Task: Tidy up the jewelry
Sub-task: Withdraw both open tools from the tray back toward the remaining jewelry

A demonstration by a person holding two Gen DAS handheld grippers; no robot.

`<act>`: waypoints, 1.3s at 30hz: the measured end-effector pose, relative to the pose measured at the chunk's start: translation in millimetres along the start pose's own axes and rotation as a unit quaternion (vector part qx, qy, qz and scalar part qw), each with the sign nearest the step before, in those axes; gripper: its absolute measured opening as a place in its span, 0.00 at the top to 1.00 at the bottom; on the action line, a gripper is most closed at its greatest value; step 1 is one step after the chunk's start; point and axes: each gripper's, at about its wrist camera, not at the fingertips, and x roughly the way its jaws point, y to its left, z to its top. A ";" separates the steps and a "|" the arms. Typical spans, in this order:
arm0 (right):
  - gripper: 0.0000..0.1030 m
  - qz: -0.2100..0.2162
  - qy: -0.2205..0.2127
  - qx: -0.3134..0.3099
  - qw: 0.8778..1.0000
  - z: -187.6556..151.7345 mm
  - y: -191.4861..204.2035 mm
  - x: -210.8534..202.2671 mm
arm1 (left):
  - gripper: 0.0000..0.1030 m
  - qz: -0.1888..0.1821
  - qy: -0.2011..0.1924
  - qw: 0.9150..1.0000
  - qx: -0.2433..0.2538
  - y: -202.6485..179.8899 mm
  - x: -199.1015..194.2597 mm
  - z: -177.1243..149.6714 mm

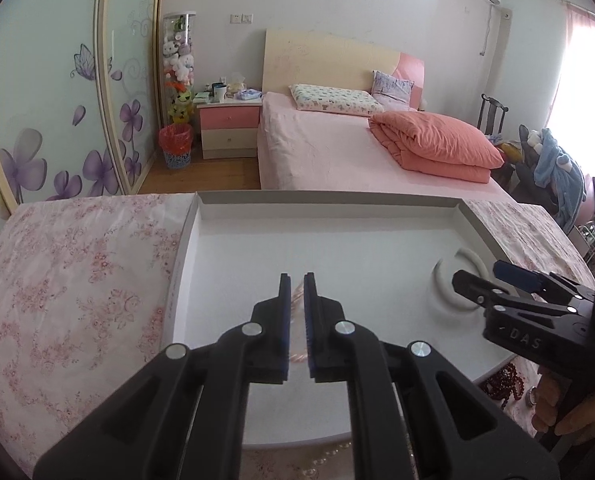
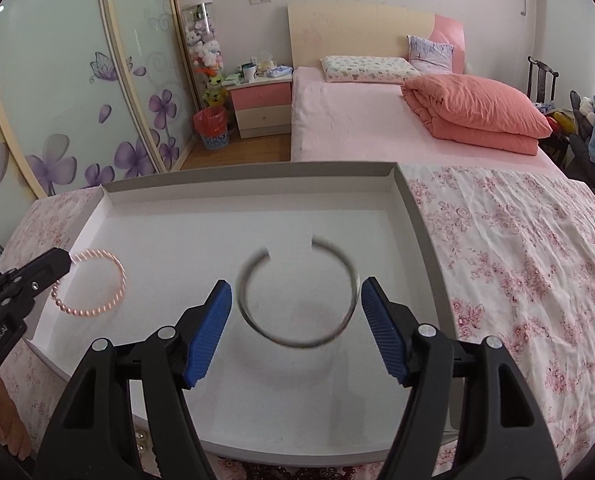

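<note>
Left hand-held gripper (image 1: 296,280) is pinching a light, floppy pink bead bracelet (image 2: 97,284); right hand-held gripper (image 2: 296,300), spread, is releasing a stiff, slippery open bangle (image 2: 297,292) over the white tray (image 2: 257,178).

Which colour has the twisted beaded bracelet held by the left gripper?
Pale pink bracelet; clearest in the right wrist view.
</note>
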 end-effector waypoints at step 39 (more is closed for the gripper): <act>0.22 0.023 0.046 -0.008 0.999 -128.2 -16.1 -98.0 | 0.40 -0.012 -0.008 1.000 0.004 6.4 -132.3 -113.2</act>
